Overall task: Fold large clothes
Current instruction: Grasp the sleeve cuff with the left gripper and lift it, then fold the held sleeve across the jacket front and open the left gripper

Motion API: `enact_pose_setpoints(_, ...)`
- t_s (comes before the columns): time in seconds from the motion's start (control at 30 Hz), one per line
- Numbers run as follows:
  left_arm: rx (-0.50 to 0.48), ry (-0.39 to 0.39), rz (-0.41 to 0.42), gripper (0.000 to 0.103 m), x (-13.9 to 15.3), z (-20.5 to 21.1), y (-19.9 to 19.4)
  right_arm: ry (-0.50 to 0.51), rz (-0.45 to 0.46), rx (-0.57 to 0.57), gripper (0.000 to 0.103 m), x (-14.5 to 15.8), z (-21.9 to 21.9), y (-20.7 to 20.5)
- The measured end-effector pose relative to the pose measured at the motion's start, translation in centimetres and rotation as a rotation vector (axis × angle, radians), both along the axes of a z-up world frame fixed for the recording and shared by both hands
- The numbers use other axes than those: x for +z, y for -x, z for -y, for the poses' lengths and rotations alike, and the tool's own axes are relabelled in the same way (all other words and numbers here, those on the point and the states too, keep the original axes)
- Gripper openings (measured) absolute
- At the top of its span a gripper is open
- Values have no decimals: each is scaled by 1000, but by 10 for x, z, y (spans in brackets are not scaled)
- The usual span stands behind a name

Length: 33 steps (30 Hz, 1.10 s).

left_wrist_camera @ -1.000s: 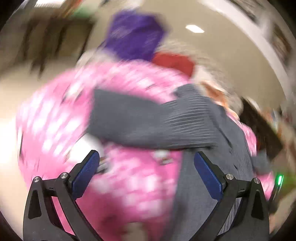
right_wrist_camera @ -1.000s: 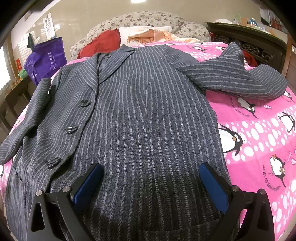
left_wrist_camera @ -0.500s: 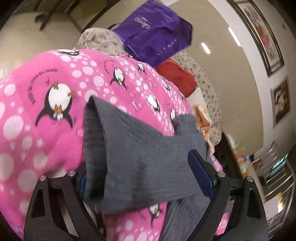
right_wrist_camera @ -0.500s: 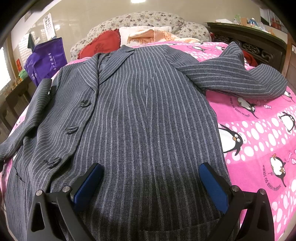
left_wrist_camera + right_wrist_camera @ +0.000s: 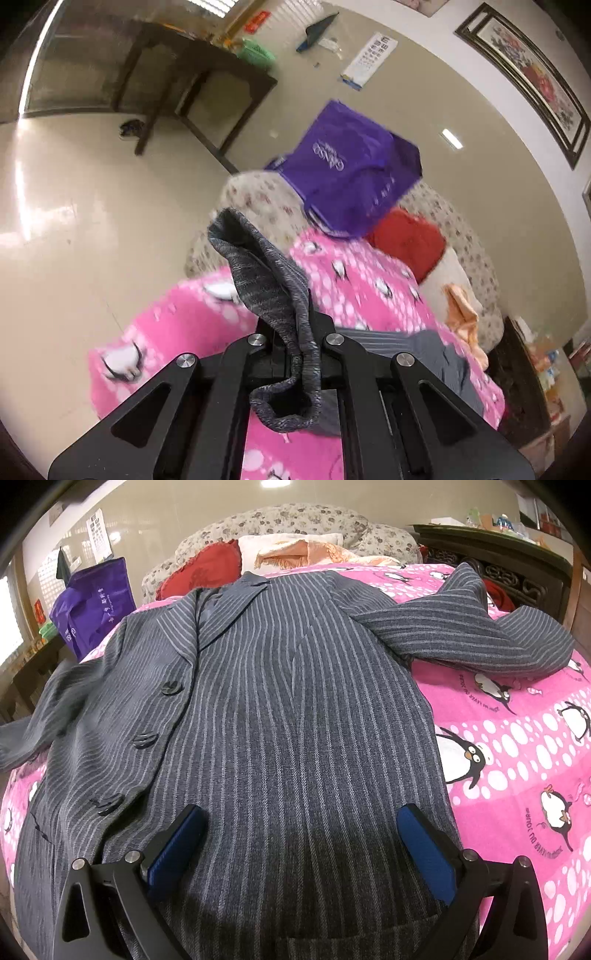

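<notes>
A grey pinstriped suit jacket (image 5: 280,709) lies flat, front up, on a pink penguin bedspread (image 5: 524,760). Its right sleeve (image 5: 480,635) is bent across the bedspread. My left gripper (image 5: 295,343) is shut on the cuff of the left sleeve (image 5: 269,280) and holds it lifted above the bed's edge. The lifted sleeve shows at the left of the right wrist view (image 5: 33,727). My right gripper (image 5: 299,845) is open and empty, just above the jacket's lower front.
A purple bag (image 5: 351,170), red cushion (image 5: 410,243) and floral pillows (image 5: 295,520) sit at the bed's head. A dark wooden table (image 5: 184,74) stands on the tiled floor at the left. A dark carved cabinet (image 5: 509,565) stands right of the bed.
My left gripper closed on the left sleeve's cuff and lifted it off the bedspread. The right gripper has not moved.
</notes>
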State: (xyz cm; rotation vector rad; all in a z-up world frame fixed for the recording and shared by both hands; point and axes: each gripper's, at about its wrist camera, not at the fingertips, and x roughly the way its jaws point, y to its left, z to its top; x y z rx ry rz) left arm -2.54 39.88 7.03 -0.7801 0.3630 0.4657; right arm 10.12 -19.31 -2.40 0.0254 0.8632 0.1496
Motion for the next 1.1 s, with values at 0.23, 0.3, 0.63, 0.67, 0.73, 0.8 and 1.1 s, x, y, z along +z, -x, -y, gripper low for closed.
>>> enact_pose_setpoints(0.23, -346, -122, 42, 2, 40, 120, -82, 45, 6, 1, 103, 14, 13, 31)
enact_pose_setpoints(0.3, -519, -136, 51, 2, 44, 187, -123, 85, 35, 9, 103, 15, 17, 44)
enact_pose_setpoints(0.63, -1145, -62, -61, 2, -26, 464, -248, 14, 69, 19, 103, -8, 43, 64)
enact_pose_setpoints(0.67, -1182, -48, -84, 2, -37, 477, -252, 24, 74, 20, 103, -9, 41, 65)
enact_pose_setpoints(0.73, -1272, 7, -142, 3, -67, 496, -262, 30, 78, 23, 103, -10, 40, 66)
enact_pose_setpoints(0.8, -1314, 22, -195, 3, -87, 509, -260, 24, 82, 25, 103, -10, 40, 67)
enact_pose_setpoints(1.1, -1341, 108, -178, 61, -73, 496, -248, 21, 74, 28, 103, -9, 41, 69)
